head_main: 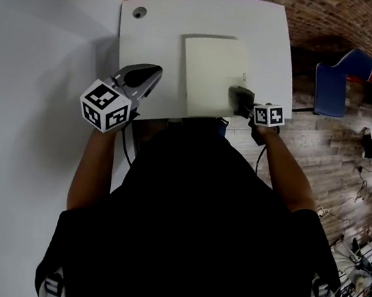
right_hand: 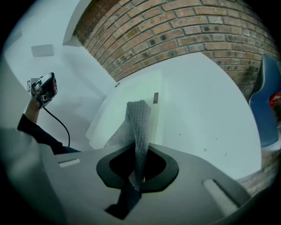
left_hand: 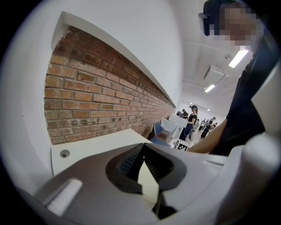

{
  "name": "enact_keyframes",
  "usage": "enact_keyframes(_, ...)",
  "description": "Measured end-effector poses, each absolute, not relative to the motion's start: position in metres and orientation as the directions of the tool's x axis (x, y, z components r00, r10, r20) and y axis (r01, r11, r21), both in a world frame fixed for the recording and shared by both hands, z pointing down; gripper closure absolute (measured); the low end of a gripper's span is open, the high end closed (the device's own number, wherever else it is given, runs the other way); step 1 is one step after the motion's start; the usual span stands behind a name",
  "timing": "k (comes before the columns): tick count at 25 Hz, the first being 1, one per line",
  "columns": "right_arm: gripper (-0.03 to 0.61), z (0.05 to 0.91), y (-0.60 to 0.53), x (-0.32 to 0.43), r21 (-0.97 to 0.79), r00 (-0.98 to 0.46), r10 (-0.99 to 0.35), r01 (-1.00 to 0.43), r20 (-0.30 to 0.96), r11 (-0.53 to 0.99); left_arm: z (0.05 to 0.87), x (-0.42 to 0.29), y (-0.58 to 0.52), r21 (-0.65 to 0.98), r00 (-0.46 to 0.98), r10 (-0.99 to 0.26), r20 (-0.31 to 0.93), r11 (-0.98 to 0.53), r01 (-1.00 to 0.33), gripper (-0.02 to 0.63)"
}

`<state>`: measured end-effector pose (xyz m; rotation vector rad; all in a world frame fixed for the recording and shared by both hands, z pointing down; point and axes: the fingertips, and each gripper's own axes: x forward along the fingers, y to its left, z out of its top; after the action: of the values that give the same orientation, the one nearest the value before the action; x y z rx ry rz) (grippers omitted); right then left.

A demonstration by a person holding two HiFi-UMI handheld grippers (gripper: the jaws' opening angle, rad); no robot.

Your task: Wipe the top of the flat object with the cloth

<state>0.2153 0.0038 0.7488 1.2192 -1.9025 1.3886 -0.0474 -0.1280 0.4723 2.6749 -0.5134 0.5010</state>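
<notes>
Head view: the pale cream, flat rectangular panel (head_main: 214,74) lies on the white tabletop (head_main: 271,34), its near edge close to the table's front edge. My right tongs (head_main: 243,104) sit at the panel's near right corner, clamped on a grey knitted cloth (right_hand: 137,123) that hangs out past the tips toward the panel. Only a narrow strip of cloth seems to reach the surface, so I judge I should tip the tongs lower, lay more fabric flat, and pull in long overlapping passes from the far edge toward me without letting the hard jaws scrape. My right forearm reaches forward and low, wrist roughly level. My left tongs (head_main: 151,73) hover off to the left above the table's edge, jaws closed on nothing, arm bent and lifted clear.
</notes>
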Motion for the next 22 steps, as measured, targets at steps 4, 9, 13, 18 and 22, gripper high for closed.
enact_keyframes(4, 0.569, 0.751, 0.005, 0.23, -0.484, -0.465, -0.38, -0.874, 0.799, 0.052, 0.473, -0.047, -0.127, 0.289, 0.871, -0.278, 0.406, -0.865, -0.411, 0.612)
enact_keyframes(9, 0.568, 0.754, 0.006, 0.239, -0.481, -0.453, -0.386, -0.876, 0.804, 0.027, 0.473, -0.047, -0.127, 0.288, 0.871, -0.279, 0.406, -0.865, -0.411, 0.612)
enact_keyframes(13, 0.569, 0.755, 0.006, 0.24, -0.482, -0.45, -0.388, -0.876, 0.804, 0.017, 0.474, -0.047, -0.127, 0.289, 0.871, -0.278, 0.405, -0.865, -0.411, 0.612)
enact_keyframes(18, 0.569, 0.755, 0.006, 0.24, -0.484, -0.451, -0.387, -0.875, 0.804, 0.014, 0.474, -0.047, -0.127, 0.291, 0.871, -0.278, 0.405, -0.864, -0.411, 0.612)
enact_keyframes(22, 0.568, 0.755, 0.005, 0.24, -0.482, -0.447, -0.388, -0.876, 0.806, 0.011, 0.473, -0.045, -0.127, 0.29, 0.872, -0.275, 0.406, -0.866, -0.408, 0.612)
